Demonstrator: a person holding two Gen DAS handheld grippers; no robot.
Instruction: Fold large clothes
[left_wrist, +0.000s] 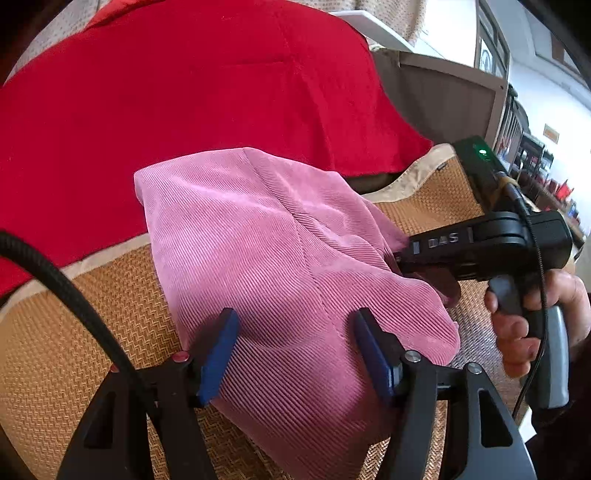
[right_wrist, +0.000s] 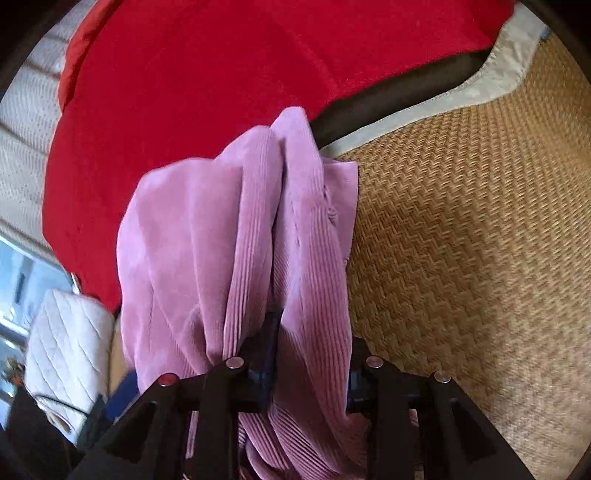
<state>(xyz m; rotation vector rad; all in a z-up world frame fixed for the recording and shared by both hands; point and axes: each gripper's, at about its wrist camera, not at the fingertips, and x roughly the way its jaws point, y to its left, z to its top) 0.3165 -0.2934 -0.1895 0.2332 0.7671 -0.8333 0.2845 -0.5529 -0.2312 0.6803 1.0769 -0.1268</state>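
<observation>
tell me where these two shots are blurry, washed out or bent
Left wrist view: sharp on the pink garment, blown-out white at the room's right edge, straight lines bowed by the fisheye. Right wrist view: the garment's left side is smeared, the woven mat crisp, a soft shadow beside the cloth.
</observation>
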